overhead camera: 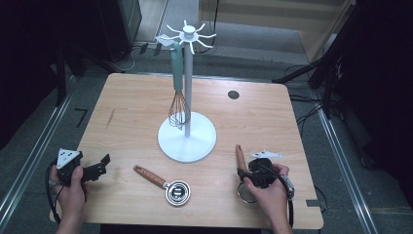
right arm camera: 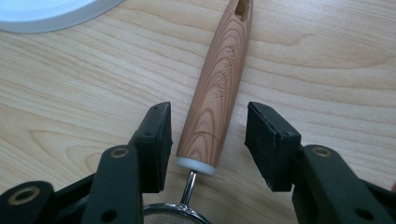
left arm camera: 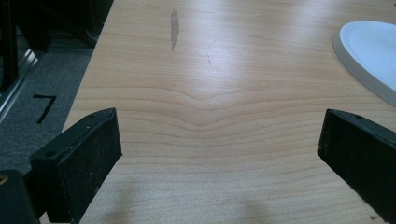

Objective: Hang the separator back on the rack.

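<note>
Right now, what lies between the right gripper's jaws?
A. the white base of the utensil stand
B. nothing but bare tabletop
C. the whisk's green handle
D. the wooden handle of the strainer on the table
D. In the right gripper view the strainer's wooden handle lies on the table between the right gripper jaws; a gap shows on the right side, so they are not clamped on it.

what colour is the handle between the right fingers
Light brown wood grain with a white cap at its end; the strainer handle shows best in the right gripper view.
</note>
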The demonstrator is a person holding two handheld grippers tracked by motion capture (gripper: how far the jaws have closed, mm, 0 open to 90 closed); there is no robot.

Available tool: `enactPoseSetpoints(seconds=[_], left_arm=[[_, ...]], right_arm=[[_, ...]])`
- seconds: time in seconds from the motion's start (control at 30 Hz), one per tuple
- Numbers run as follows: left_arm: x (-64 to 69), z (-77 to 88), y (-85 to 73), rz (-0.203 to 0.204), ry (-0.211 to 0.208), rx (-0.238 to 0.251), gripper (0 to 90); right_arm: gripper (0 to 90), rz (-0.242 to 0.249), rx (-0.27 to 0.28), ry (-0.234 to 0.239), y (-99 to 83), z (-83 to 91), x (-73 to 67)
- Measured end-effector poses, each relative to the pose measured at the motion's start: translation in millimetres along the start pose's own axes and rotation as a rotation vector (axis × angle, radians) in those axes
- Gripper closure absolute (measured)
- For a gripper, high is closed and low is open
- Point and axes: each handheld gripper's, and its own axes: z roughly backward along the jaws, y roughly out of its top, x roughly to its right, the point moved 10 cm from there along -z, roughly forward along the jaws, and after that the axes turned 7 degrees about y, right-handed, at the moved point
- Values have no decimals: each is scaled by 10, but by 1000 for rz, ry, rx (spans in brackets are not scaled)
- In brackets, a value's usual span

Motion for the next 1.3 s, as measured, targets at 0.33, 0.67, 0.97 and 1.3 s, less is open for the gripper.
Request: enactPoseSetpoints(seconds=[0.33,0.67,0.97,1.3], left_arm=[[0,-2,0,-1,1,0,0],[4,-3,-1,-1,1,-1,0],[6,-3,-2,-3,1,-2,0],[7,-4,-2,-2,0,-3,0]], right_arm=[[535,-87,-64,56,-14,46,-14],[516,-103,-81,57,14,67,-34],[413,-139,-121,86,4,42,-23],[526,-270,-82,87,42,24,-1]])
